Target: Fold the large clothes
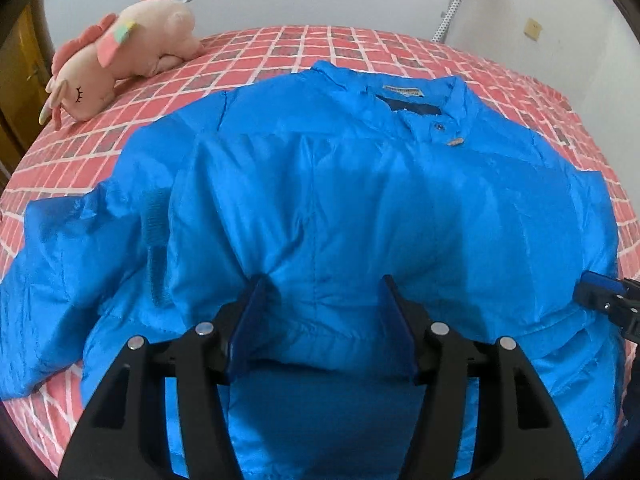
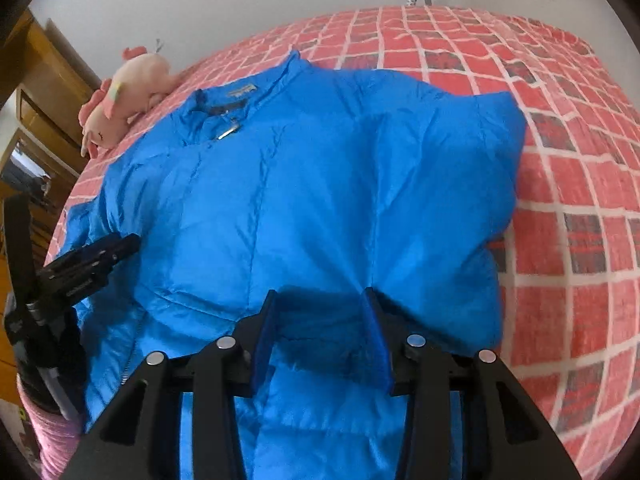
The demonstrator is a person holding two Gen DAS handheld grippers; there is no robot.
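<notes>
Two grippers, left gripper (image 1: 322,280) and right gripper (image 2: 320,294), rest with jaws spread, unclenched, on the blue jacket (image 1: 340,200) lying collar-away on the checked bed (image 1: 280,46), seemingly flattening its hem before a fold.

Glossy blue jacket (image 1: 320,200); woven checked bedspread (image 2: 580,200).

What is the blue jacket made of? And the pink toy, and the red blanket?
The jacket looks like thin nylon or polyester with soft filling: it shines, crinkles and puffs between stitched seams. The toy looks like plush cloth, fuzzy and matte, probably stuffed. The blanket seems a woven or fleecy fabric; its checks look slightly fuzzy, but the pictures cannot settle which.
</notes>
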